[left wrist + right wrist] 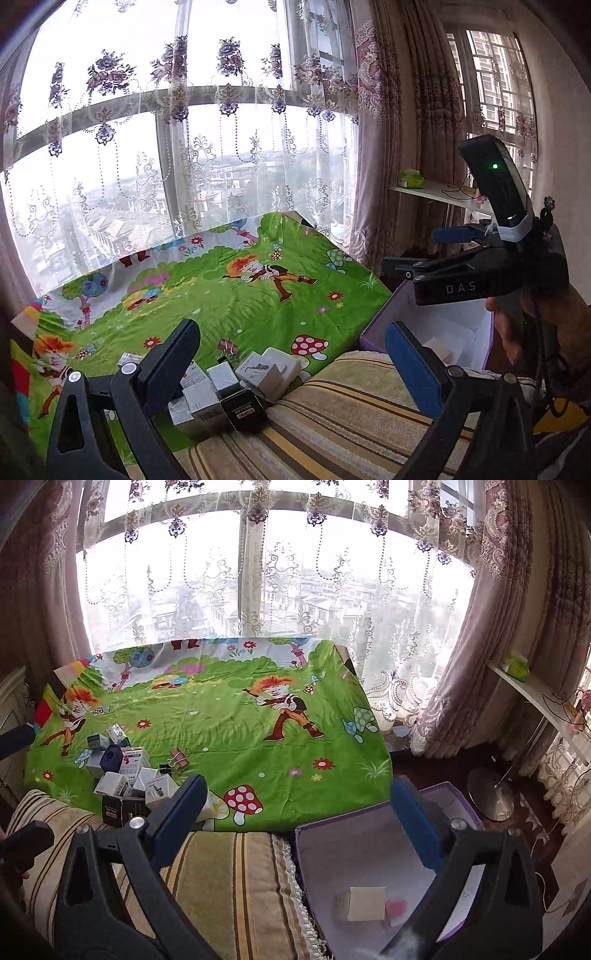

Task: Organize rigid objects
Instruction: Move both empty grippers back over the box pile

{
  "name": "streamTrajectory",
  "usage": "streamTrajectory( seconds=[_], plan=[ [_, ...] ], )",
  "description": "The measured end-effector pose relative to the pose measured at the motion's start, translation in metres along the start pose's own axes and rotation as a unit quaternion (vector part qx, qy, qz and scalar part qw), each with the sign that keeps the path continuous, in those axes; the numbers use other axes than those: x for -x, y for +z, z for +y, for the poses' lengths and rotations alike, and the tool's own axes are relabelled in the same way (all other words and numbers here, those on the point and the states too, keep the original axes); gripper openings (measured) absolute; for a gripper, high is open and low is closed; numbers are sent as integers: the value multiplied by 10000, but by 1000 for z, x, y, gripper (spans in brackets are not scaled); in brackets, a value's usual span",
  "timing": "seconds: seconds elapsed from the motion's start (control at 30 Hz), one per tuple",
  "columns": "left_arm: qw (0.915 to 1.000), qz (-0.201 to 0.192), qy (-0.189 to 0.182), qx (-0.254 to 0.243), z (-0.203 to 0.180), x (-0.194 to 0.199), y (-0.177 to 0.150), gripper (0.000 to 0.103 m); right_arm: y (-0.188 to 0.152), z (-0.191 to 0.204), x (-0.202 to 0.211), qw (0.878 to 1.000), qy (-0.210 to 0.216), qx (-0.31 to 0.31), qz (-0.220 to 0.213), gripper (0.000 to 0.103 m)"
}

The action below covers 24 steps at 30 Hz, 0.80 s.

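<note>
In the right wrist view, going left to right: the heap of small boxes (125,782) sits at lower left on the green cartoon cloth (258,753), with a couple of binder clips (179,758) just beside it. Most of the task, by my reading, is still ahead — that heap looks barely thinned. At lower right the purple-rimmed tray (373,823) holds only one pale box (364,902) and a blurred pink patch next to it that I cannot identify; so one item seems sorted and the rest wait on the cloth.

The right gripper (299,812) stands wide open and empty, its blue pads (415,823) apart over the near tray rim, touching nothing.

In the left wrist view the left gripper (291,365) is likewise released — fingers spread wide, nothing between them — hanging above the striped cushion (332,413), with the heap in the bottom centre just inside its left finger. Far right, the other gripper shows side-on above the tray.
</note>
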<state>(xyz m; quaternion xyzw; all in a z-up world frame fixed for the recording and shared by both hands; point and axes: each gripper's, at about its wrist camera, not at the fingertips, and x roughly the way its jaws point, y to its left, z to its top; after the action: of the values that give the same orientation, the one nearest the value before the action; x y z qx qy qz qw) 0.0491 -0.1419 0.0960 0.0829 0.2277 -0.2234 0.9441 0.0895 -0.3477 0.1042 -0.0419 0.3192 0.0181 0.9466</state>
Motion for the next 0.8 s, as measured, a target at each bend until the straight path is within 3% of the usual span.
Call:
streamTrajectory(
  seconds=[0.23, 0.63, 0.8],
  plan=[
    [9974, 249, 375, 557, 38, -5, -16, 101, 4, 29, -16, 9989, 375, 186, 195, 100],
    [9883, 652, 610, 1235, 89, -10, -28, 101, 3, 73, -63, 9907, 1114, 210, 752, 100],
    [9804, 668, 1043, 1535, 133, 3, -29, 101, 1, 90, -74, 9886, 1186, 398, 839, 100]
  ],
)
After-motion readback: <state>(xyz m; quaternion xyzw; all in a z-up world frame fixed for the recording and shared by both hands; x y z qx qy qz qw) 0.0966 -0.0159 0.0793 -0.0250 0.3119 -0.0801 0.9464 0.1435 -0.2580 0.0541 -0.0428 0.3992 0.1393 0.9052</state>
